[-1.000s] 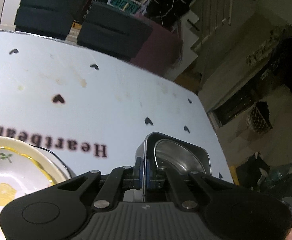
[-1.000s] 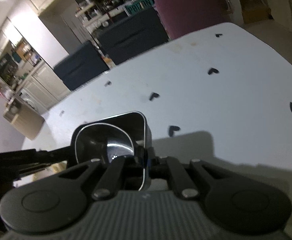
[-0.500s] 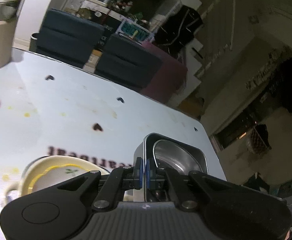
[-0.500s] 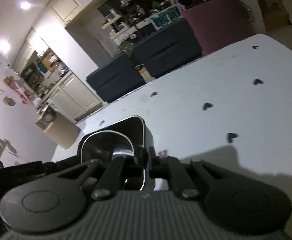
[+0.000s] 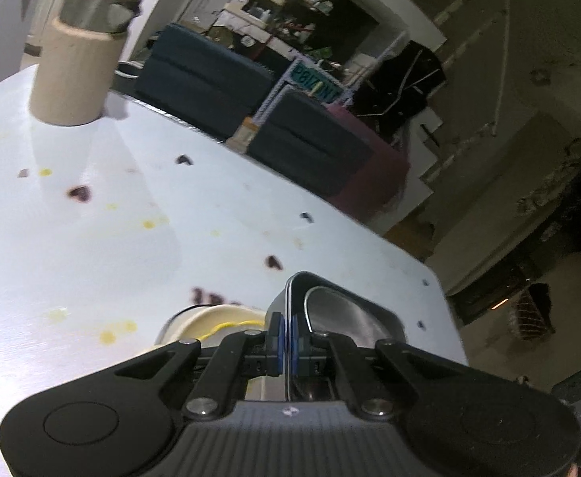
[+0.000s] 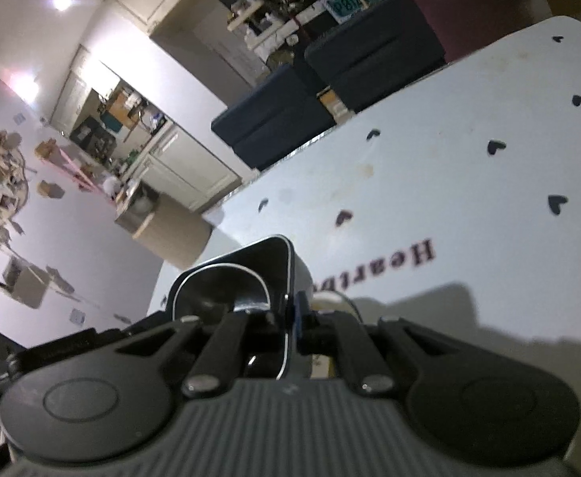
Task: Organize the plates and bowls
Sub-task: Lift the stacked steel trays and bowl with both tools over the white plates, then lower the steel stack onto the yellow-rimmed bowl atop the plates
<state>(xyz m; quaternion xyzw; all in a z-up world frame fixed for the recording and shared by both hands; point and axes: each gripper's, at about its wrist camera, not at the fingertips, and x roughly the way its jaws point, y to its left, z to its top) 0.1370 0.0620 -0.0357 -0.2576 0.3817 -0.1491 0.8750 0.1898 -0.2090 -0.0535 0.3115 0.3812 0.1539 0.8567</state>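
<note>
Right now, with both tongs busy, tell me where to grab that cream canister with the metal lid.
Grip the cream canister around its straight lower body, coming in level from the side facing the left tongs. It stands upright on the table; the walls are round and even, while the metal lid may lift off.

Setting: private home, open-plan living rm w/ kitchen adjoining. Evidence: dark blue sofas (image 6: 326, 91), maroon armchair (image 6: 465, 4), cluttered shelving (image 5: 286, 20), cream kitchen cabinets (image 6: 171, 167), staircase (image 5: 469, 91). Foreground: white table (image 6: 469, 206) w/ heart-print cover, food-stained; beige canister (image 5: 80, 59) w/ metal lid on it.
</note>
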